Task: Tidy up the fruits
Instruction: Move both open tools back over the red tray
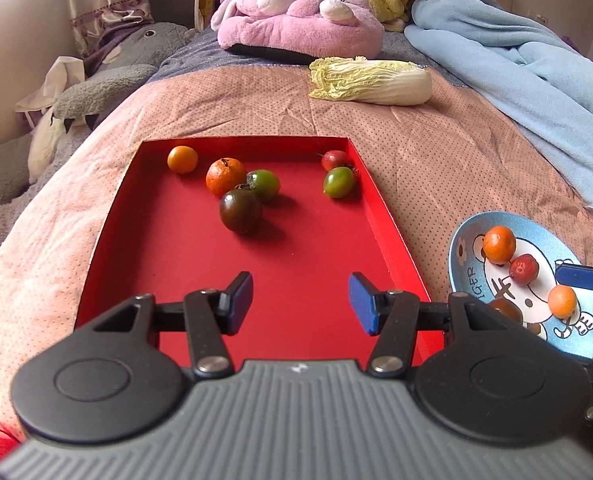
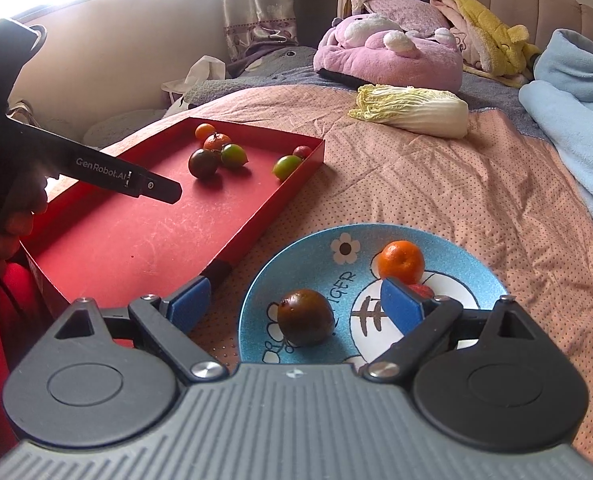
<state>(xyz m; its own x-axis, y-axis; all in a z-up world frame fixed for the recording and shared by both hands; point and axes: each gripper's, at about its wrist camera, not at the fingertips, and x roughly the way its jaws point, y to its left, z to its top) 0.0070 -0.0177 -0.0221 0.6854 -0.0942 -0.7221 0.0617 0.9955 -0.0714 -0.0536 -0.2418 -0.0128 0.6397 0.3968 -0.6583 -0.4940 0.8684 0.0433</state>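
Approx. halfway: four fruits sit on your plate [image 2: 296, 248], six remain in red tray [image 1: 176, 272]; left gripper [image 1: 300, 304] & right gripper [image 2: 296, 304] both spread wide, empty.

tray [image 1: 200, 280] left of plate [image 1: 466, 276] | cabbage [image 1: 370, 80] behind both
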